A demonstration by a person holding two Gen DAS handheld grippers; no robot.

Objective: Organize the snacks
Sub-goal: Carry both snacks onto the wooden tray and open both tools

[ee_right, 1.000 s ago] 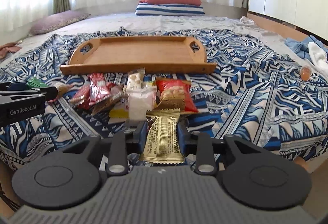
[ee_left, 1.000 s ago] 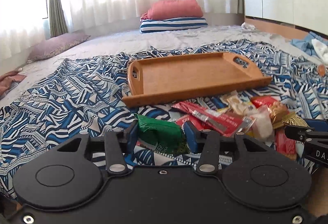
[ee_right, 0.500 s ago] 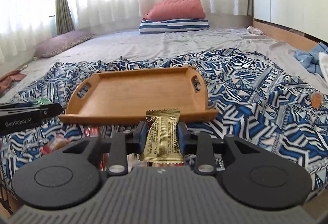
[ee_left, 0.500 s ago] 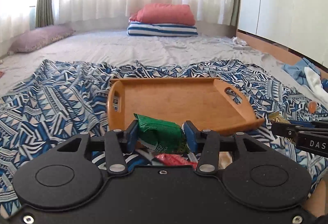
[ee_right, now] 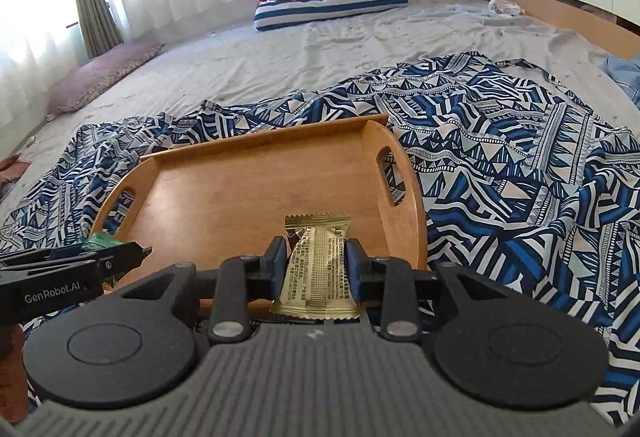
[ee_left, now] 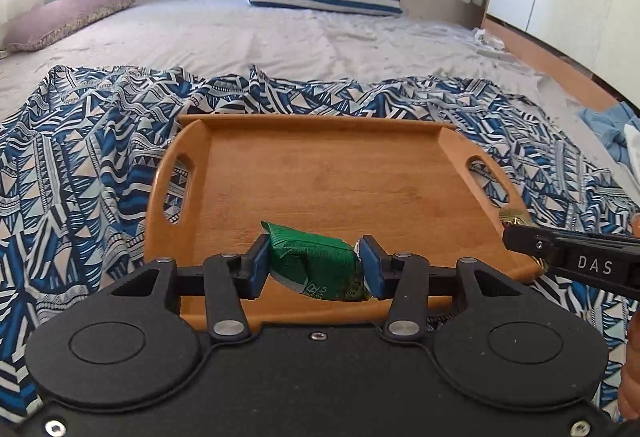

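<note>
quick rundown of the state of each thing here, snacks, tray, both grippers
green snack packet: clamped in the left gripper, held over the tray's near edge
gold snack packet: upright, clamped in the right gripper, over the tray's near right corner
wooden tray: flat on the patterned blue cloth, nothing on it

"DAS" on right gripper (ee_left: 516,237), "GenRobot.AI" on left gripper (ee_right: 132,251)
</note>
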